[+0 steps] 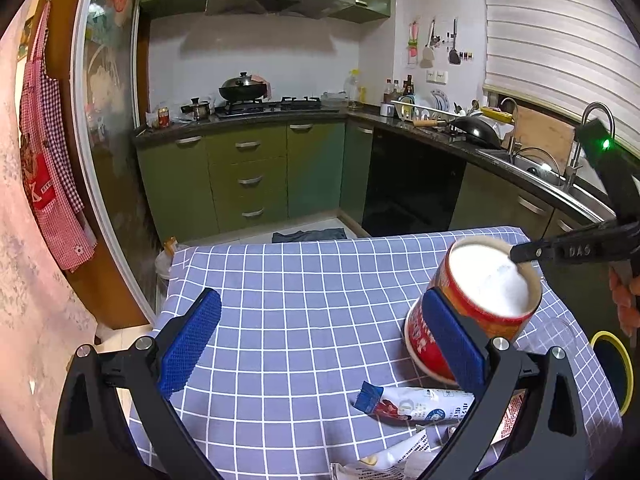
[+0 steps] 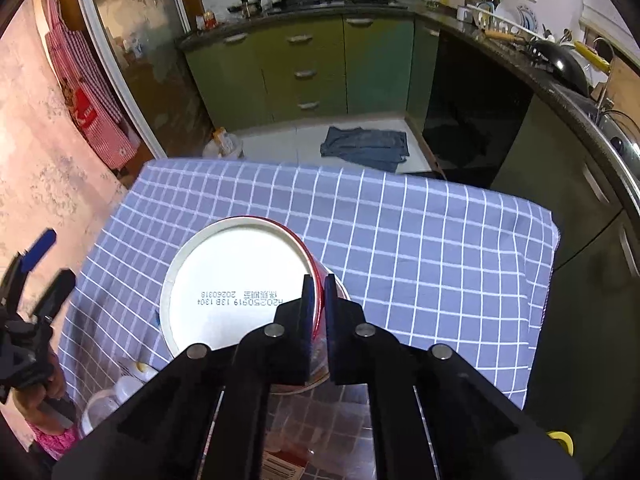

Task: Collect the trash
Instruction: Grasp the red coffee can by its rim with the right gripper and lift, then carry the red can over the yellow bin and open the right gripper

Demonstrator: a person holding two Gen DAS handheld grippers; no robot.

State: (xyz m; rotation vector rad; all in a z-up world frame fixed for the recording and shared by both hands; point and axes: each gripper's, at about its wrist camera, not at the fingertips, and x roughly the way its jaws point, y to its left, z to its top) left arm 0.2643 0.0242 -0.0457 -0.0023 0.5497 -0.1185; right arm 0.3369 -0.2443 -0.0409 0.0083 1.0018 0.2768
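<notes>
- Red noodle cup [image 2: 224, 280] sits upside down on the blue checked tablecloth [image 2: 420, 240], tilted, white base with its printed date code facing up.
- My right gripper [image 2: 319, 312] is clenched on the cup's base rim: one finger inside the lip, the other on the red wall.
- Cup's long axis leans up toward that gripper; I come at it from above, pointing steeply down.
- My left gripper [image 1: 320, 340] is spread wide and empty, low beside the cup; its right pad [image 1: 452, 340] is just in front of the cup wall, contact unclear.
- Right hand owns the cup; lift looks like the next step.
- Near the cup, on my side: a flat snack wrapper [image 1: 416, 404] and more packets by the cloth edge.
- Cup interior hidden; can't tell contents.
- White bin [image 2: 226, 146] on the floor past the table's far left corner, some packaging sticking out.
</notes>
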